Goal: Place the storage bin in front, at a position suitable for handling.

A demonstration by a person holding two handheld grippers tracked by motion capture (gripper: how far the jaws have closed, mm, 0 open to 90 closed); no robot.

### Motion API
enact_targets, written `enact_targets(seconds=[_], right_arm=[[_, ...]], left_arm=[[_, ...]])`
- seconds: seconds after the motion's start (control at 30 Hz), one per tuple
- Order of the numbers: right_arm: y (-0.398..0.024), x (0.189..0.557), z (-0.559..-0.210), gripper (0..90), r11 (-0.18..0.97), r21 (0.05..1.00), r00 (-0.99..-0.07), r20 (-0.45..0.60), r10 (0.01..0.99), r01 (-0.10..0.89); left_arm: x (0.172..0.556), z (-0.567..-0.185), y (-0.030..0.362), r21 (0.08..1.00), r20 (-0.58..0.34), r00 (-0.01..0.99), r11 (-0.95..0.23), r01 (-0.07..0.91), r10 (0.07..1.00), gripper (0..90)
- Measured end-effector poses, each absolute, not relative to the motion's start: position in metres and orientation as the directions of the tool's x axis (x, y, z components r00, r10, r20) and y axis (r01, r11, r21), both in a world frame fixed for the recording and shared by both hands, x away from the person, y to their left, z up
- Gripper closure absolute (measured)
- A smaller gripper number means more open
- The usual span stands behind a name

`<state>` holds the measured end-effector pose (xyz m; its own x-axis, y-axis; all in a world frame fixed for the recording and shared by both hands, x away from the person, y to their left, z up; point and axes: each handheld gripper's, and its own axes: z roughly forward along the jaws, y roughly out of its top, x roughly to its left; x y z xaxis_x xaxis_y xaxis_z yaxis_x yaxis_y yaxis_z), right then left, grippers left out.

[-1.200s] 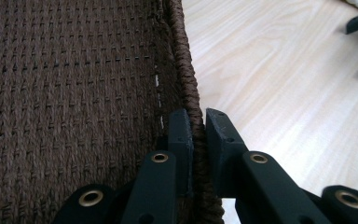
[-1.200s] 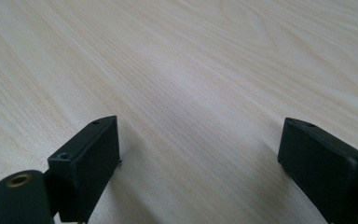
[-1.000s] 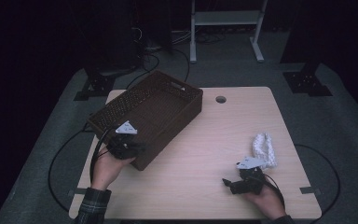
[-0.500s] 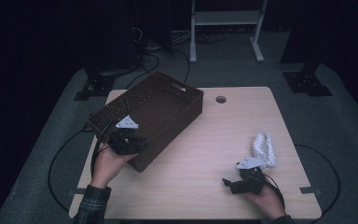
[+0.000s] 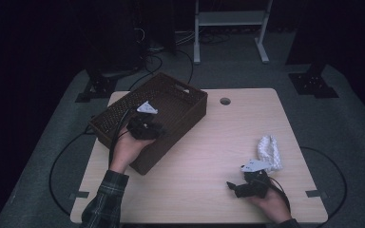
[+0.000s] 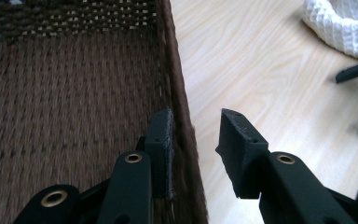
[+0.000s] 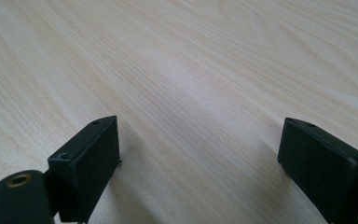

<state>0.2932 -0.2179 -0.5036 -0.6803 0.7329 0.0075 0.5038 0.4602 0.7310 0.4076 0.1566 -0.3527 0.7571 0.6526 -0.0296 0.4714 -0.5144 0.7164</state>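
A dark brown woven basket stands on the left half of the wooden table. My left gripper sits over its near long wall. One jaw is inside the basket and the other outside, with a gap to the wall; the jaws have just been opening. A white waffle cloth lies bunched at the right, and it also appears in the left gripper view. My right gripper rests near the front edge beside the cloth, open over bare wood with nothing between its jaws.
The basket's inside holds nothing that I can see. A round cable hole sits at the table's far middle. Cables trail off the left edge to the floor. A white frame stands behind the table.
My left gripper has let go of the basket wall, its jaws spreading, and has moved away from the person along that wall. The basket, cloth and right gripper have stayed put.
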Motion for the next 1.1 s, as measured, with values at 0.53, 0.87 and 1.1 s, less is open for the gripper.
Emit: enact_targets(seconds=[0.53, 0.87, 1.1], right_arm=[[-0.218, 0.293, -0.504, 11.7, 0.461, 0.731, -0.681, 0.007, 0.733, 0.504], [-0.218, 0.293, -0.504, 11.6, 0.461, 0.731, -0.681, 0.008, 0.733, 0.504], [-0.218, 0.293, -0.504, 11.6, 0.461, 0.731, -0.681, 0.007, 0.733, 0.503]], left_arm=[[0.456, -0.377, 0.12, 0.659, -0.049, 0.764, -0.554, 0.509, 0.644, 63.0], [0.455, -0.382, 0.11, 0.623, 0.0, 0.772, -0.604, 0.497, 0.636, 78.0], [0.442, -0.381, 0.1, 0.613, -0.01, 0.806, -0.633, 0.473, 0.592, 78.7]])
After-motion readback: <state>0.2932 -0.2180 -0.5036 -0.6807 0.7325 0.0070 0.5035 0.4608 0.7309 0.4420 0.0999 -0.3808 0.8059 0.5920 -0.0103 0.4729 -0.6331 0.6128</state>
